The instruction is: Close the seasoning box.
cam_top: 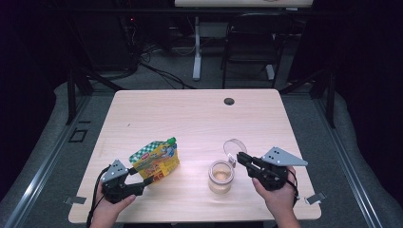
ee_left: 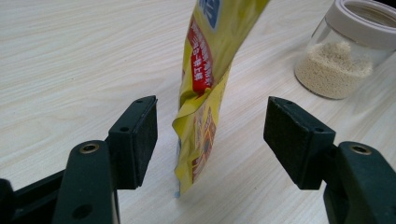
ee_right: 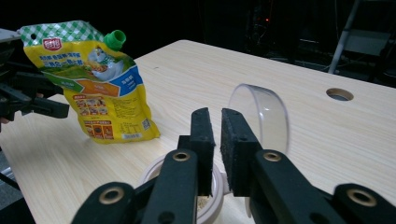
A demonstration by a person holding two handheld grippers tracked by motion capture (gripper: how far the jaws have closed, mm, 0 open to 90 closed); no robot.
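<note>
The left hand-held gripper (cam_top: 145,182) sits near the table's (cam_top: 190,114) front edge at about 7 o'clock from the table's middle, gripped by the person's left hand (cam_top: 110,209). Its jaws stand wide apart, released, with the lower corner of the yellow pouch (ee_left: 201,100) between them; in the left gripper view neither pad (ee_left: 145,135) touches the pouch. The pouch stands tilted on the table, its green cap (cam_top: 171,140) at the upper end, pointing toward 1 o'clock in the high view.

The right hand-held gripper (cam_top: 239,158) is at about 4 o'clock from the table's middle, held by the right hand (cam_top: 278,197), and points toward 10 o'clock. In the right gripper view its jaws are nearly together with a narrow gap between the pads (ee_right: 201,135); whether they pinch anything I cannot tell. The tip is right at the hinged clear lid (cam_top: 234,147), which stands open. Just below the tip, at 8 o'clock from it, is the glass jar (cam_top: 221,176) with a pale rim and beige grains inside. The jar stands well to the right of the pouch, at roughly 3 o'clock from it.
</note>
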